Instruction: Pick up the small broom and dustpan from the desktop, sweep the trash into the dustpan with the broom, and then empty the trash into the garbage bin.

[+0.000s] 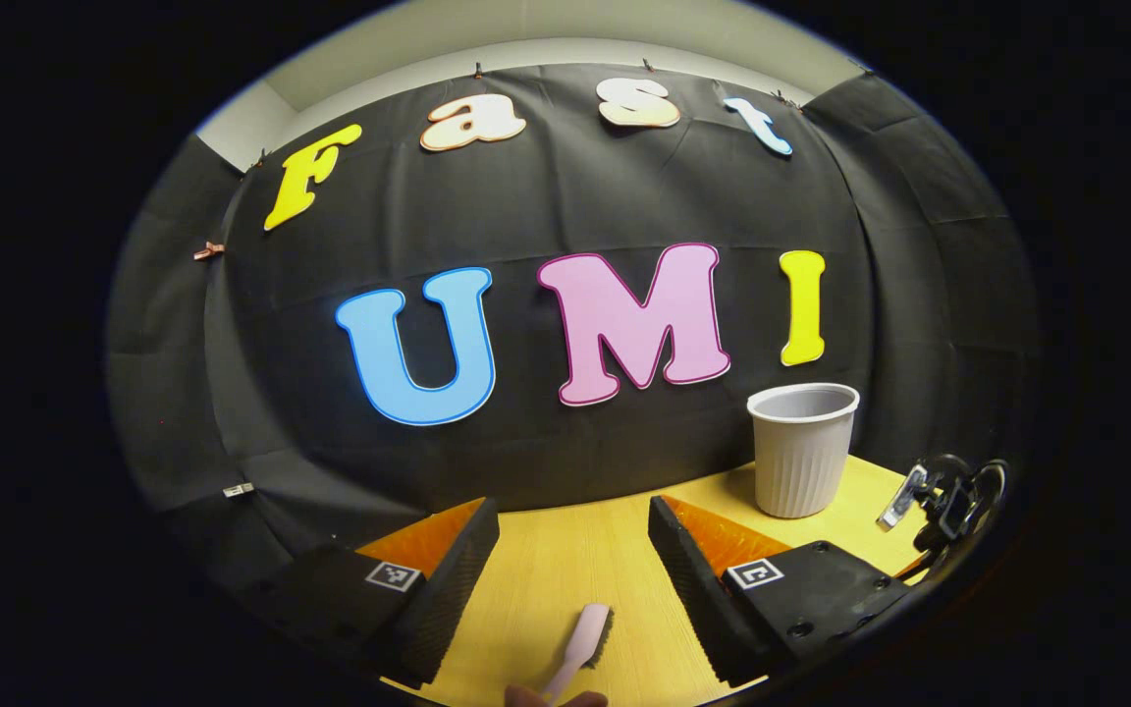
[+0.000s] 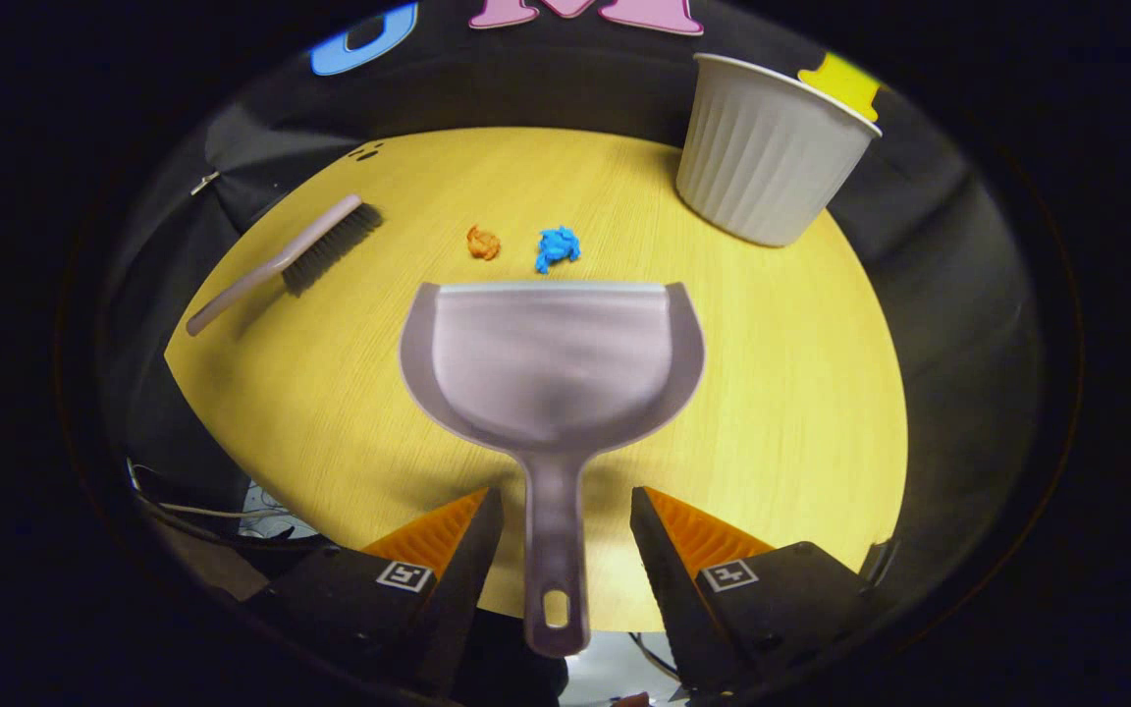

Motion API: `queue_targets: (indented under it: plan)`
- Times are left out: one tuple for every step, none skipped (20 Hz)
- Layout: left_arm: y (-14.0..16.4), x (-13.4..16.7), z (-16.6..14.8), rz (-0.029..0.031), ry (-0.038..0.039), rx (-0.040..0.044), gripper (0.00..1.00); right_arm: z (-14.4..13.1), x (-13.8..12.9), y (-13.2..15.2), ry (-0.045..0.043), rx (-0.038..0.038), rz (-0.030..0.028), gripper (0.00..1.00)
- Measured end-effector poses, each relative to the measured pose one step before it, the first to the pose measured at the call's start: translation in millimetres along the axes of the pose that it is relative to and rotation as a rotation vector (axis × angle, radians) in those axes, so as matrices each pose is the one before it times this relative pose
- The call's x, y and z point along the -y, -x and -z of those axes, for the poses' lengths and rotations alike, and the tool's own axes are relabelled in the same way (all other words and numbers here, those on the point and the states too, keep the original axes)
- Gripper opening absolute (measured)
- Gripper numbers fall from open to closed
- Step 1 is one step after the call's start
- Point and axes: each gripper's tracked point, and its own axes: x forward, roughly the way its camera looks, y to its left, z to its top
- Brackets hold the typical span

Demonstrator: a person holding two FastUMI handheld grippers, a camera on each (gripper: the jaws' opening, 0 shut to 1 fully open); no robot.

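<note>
A grey dustpan (image 2: 551, 363) lies flat on the yellow wooden table (image 2: 781, 393), its lip facing two scraps of trash, one orange (image 2: 483, 243) and one blue (image 2: 557, 246). Its handle (image 2: 554, 550) runs back over the table's near edge between the fingers of my right gripper (image 2: 565, 496), which is open with a gap on each side of the handle. The small broom (image 2: 281, 260) lies at the table's left. In the left gripper view the broom (image 1: 580, 638) lies on the table low between the fingers of my open left gripper (image 1: 573, 511), untouched.
A ribbed grey garbage bin (image 2: 767, 147) stands upright at the table's far right, also seen as the bin (image 1: 801, 452) by the booth wall. A black clamp with cables (image 1: 948, 501) sits at the right table edge. Cables (image 2: 202, 506) hang below the table's left edge.
</note>
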Motion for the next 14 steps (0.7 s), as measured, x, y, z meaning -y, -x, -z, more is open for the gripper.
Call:
queue_targets:
  plan:
    - [-0.24, 0.73, 2.03, -0.00235, 0.00297, -0.00495, 0.97, 1.86, -2.16, -8.73, -0.01402, -0.0197, -0.00541, 0.83]
    - [1.65, 0.51, 2.1, -0.00272, 0.00059, -0.00399, 0.97, 1.22, 0.68, -6.82, -0.00906, -0.01367, 0.00352, 0.8]
    - [0.11, -0.71, -0.16, -0.001, -0.00053, -0.00414, 0.97, -0.33, -0.2, -4.96, -0.0062, -0.01159, 0.00117, 0.77]
    - [1.01, 0.56, 2.26, -0.00097, -0.00193, -0.00243, 0.97, -1.74, -0.7, -5.07, -0.00579, -0.00643, 0.00028, 0.73]
    - [-0.04, -1.07, -0.35, -0.00006, -0.00267, -0.00112, 0.97, -1.97, -1.58, -1.9, -0.00054, -0.00769, -0.00262, 0.7]
    - [-0.56, 0.05, 1.2, -0.00117, -0.00326, 0.0005, 0.97, -1.9, -1.05, -4.3, 0.00207, -0.00543, 0.00107, 0.71]
    - [-0.55, -1.43, -0.44, -0.00234, -0.00213, -0.00039, 0.97, -2.39, 0.91, -2.16, 0.00359, -0.00341, 0.00758, 0.71]
    - [0.05, 0.51, 1.84, -0.00203, -0.00047, -0.0017, 0.97, -1.9, 2.32, -3.88, 0.00595, -0.00381, 0.01195, 0.65]
    - [0.05, -0.53, -0.09, -0.00168, 0.0021, -0.00252, 0.97, -1.09, 0.14, -5.83, 0.00722, -0.00553, 0.00003, 0.62]
    - [0.14, 1.04, 1.32, -0.0008, 0.00175, -0.00201, 0.97, -0.41, -2.41, -0.02, -0.00042, -0.00166, -0.00678, 0.44]
    - [0.15, -0.74, -0.57, -0.00213, 0.0003, -0.00026, 0.97, -2.46, -0.98, 6.19, 0.01082, -0.00533, -0.00596, 0.39]
    - [-0.81, 0.26, 1.62, -0.00162, -0.00101, -0.00069, 0.97, -2.03, -0.81, -2.03, 0.00659, 0.00597, -0.00922, 0.38]
    - [-0.16, -0.61, 0.83, -0.00074, -0.00226, -0.00384, 0.97, -2.67, -2.29, 2.0, 0.00484, 0.0131, -0.01408, 0.37]
    - [0.65, -0.23, 2.07, -0.0017, -0.00355, -0.00404, 0.98, -2.12, -1.02, 0.15, 0.00814, 0.01452, -0.01236, 0.33]
